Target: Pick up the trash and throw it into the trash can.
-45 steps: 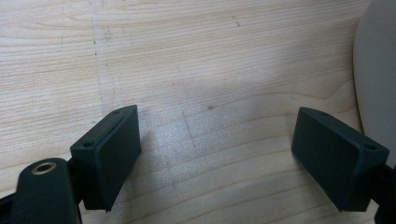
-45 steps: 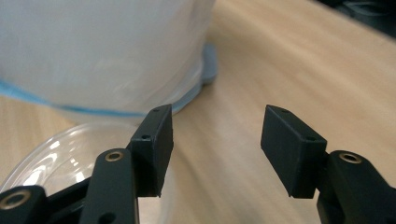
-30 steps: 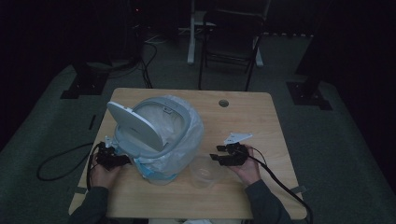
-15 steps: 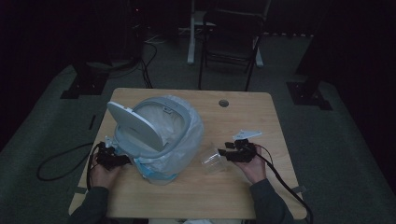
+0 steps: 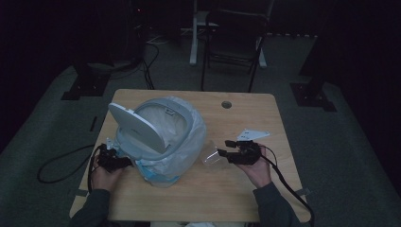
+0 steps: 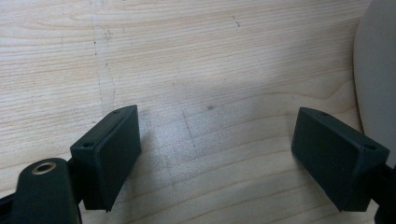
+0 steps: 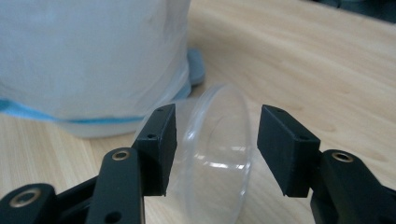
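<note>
my right claw [image 7: 212, 149] pinched a clear round plastic cup [image 7: 219, 158] beside the bagged bin [image 5: 161, 137]; left claw [image 6: 229, 158] spread over pale wood table [image 6: 187, 56].

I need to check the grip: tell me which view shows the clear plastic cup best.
The right gripper view: the clear cup lies close up between the right tongs. The high view shows it small and faint; the left gripper view shows bare table.
</note>
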A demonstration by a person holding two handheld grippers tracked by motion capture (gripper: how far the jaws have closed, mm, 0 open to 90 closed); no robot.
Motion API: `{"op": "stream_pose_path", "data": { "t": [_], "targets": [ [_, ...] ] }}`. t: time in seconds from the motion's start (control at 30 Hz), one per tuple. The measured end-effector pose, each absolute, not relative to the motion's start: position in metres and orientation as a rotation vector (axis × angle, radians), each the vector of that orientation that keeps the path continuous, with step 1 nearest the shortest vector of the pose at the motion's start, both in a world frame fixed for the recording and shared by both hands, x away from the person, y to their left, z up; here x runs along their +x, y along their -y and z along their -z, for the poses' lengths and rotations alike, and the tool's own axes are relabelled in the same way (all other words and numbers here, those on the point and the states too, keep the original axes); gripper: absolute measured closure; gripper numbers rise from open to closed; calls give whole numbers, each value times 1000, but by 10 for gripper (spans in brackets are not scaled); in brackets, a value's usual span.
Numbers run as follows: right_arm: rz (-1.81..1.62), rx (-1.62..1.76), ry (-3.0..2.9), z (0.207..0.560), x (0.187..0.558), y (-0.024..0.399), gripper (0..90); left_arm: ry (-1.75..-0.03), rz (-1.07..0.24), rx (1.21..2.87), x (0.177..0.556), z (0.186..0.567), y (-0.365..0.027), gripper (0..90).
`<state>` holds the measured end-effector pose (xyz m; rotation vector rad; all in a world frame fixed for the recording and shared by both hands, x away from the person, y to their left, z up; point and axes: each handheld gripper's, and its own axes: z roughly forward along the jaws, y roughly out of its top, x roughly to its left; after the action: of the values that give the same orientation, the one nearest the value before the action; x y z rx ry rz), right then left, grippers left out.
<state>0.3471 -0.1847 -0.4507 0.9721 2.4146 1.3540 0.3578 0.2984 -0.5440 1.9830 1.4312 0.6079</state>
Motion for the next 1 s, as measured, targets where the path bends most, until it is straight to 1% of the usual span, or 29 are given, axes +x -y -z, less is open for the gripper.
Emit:
{"op": "stream_pose_path", "data": {
  "t": [0.17,0.2,0.33,0.4,0.57,1.0],
  "targets": [
    [-1315,940,-2474,459,348,176,542,-1431,-608,1983,358,544,-298,166],
    [-1307,934,-2489,461,348,175,572,-1431,-608,1983,358,544,-298,166],
    [-1291,909,-2525,464,351,170,759,-1431,-608,1983,358,544,-298,166],
    [-1271,886,-2526,464,351,169,821,-1431,-608,1983,358,544,-298,166],
    [-1206,863,-2501,462,349,168,832,-1431,-608,1983,358,544,-298,166],
    [-1246,912,-2411,449,355,184,832,-1430,-608,1987,358,544,-299,166]
  ]
}}
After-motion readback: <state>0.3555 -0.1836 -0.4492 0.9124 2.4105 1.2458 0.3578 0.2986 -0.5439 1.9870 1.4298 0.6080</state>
